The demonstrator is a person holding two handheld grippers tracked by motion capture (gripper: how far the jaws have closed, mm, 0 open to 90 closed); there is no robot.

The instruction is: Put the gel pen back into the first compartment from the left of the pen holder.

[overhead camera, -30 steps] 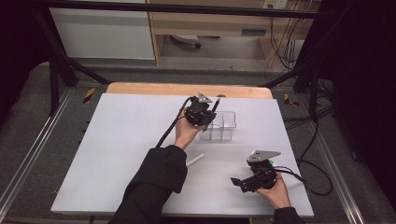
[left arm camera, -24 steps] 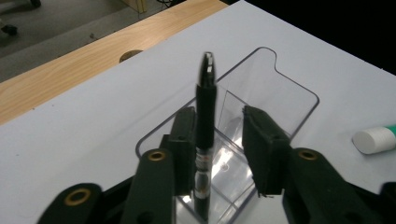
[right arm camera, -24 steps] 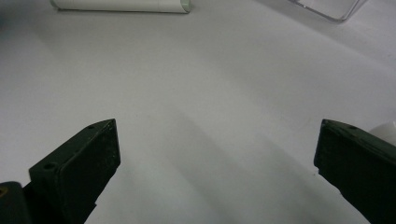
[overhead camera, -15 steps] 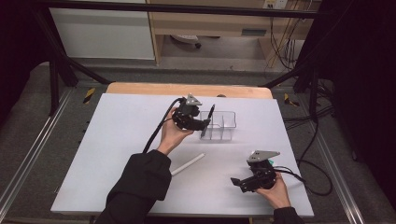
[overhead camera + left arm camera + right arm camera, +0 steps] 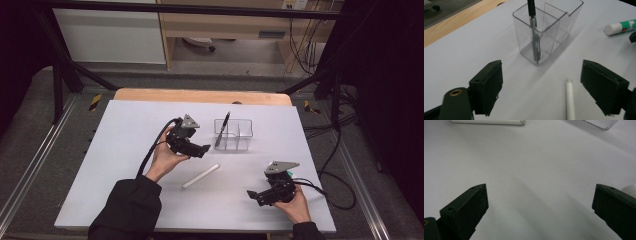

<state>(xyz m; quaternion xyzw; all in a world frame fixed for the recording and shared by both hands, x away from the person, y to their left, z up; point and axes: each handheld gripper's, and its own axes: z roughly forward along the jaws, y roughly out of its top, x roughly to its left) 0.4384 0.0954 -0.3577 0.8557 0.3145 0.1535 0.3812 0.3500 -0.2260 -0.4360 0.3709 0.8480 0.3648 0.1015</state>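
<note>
Both grippers' fingers wide, empty — black pen [image 5: 223,127] stands near-upright, tip down, in clear organizer [image 5: 240,135].

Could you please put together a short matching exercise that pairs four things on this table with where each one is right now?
Things:
1. black pen
2. white stick
3. left gripper
4. right gripper

Places:
A. lying flat on the table
B. held open near the table's front right
C. standing in the clear holder's end compartment
D. held open just left of the holder

Pairs: 1-C, 2-A, 3-D, 4-B
</note>
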